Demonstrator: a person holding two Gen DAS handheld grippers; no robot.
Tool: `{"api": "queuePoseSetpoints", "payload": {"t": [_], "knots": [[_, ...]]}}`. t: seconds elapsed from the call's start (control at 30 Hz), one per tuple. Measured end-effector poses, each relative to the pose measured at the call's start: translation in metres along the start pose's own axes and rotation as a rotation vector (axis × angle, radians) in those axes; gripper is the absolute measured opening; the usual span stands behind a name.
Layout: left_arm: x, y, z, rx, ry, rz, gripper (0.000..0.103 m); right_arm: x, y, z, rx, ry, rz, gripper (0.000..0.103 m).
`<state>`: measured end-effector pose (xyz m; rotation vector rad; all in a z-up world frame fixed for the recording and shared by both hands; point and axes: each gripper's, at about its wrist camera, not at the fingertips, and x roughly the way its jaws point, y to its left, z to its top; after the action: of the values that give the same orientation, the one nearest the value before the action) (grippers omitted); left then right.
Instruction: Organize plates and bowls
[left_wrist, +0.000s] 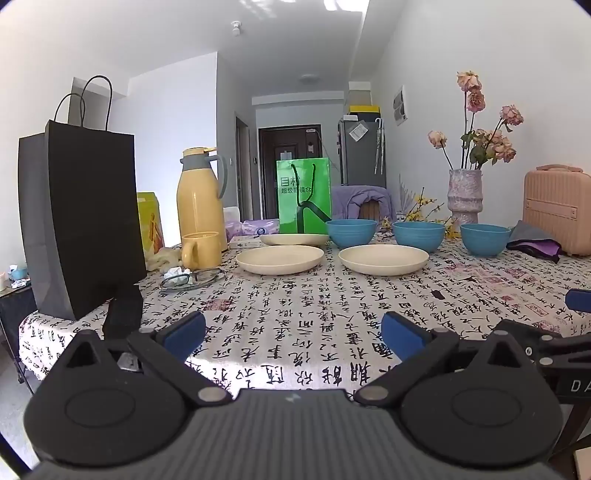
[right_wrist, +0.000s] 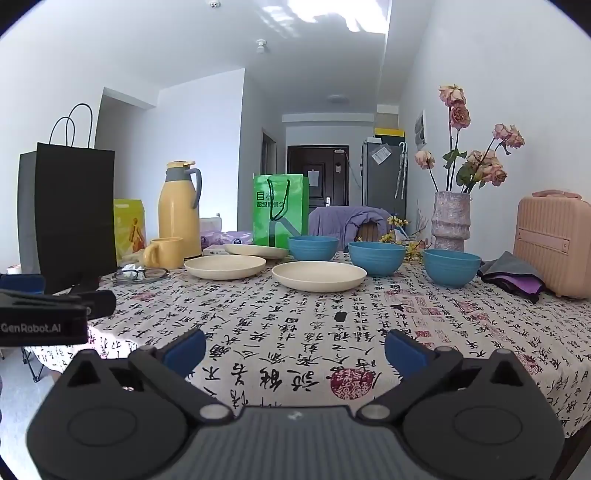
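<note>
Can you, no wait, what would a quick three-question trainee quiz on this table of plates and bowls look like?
1. How many blue bowls stand on the table?
2. True or false: the left gripper holds a plate.
3. Which sits nearest the yellow mug: A) pink case, B) yellow thermos, C) vase?

Key:
1. Three: left bowl, middle bowl, right bowl.
2. False; both it and the right gripper are open and empty.
3. B, the yellow thermos.
</note>
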<state>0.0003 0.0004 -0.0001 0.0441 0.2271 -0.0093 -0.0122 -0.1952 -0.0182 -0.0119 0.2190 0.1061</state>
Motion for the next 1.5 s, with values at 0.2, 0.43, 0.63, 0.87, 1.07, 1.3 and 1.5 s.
{"api": "queuePoseSetpoints", "payload": {"t": [0.2, 0.43, 0.63, 0.87, 1.07, 1.3, 1.5], "knots": [[-0.0043, 0.0008, 0.0026, 0.005, -0.015, -0.003, 0.103, -0.0017, -0.0062, -0.0005, 0.024, -0.01, 0.001, 0.103], [-0.0043, 0.0014, 0.0015, 0.006, -0.018, -0.002, 0.103, -0.0018, -0.0016, -0.0004, 0.014, 0.001, 0.0, 0.103], [-0.0042, 0.0018, 0.0021, 0.006, -0.015, -0.005, 0.103, -0.0004, -0.0014, -0.0007, 0.016, 0.011, 0.008, 0.103], [-0.0044, 0.0024, 0.0029, 0.001, -0.016, -0.004, 0.103, 0.0001, -0.0015, 0.0, 0.013, 0.011, 0.011, 0.103], [-0.0044, 0.0033, 0.0029, 0.001, -0.02, 0.004, 0.103, 0.0003, -0.0014, 0.0002, 0.014, 0.011, 0.009, 0.103], [-0.0058, 0.0025, 0.0027, -0.001, -0.018, 0.007, 0.103, 0.0003, -0.0009, 0.0004, 0.016, 0.01, 0.006, 0.103], [-0.0057, 0.0032, 0.0026, 0.001, -0.018, 0.008, 0.103, 0.0003, -0.0031, -0.0001, 0.028, 0.014, 0.011, 0.103]]}}
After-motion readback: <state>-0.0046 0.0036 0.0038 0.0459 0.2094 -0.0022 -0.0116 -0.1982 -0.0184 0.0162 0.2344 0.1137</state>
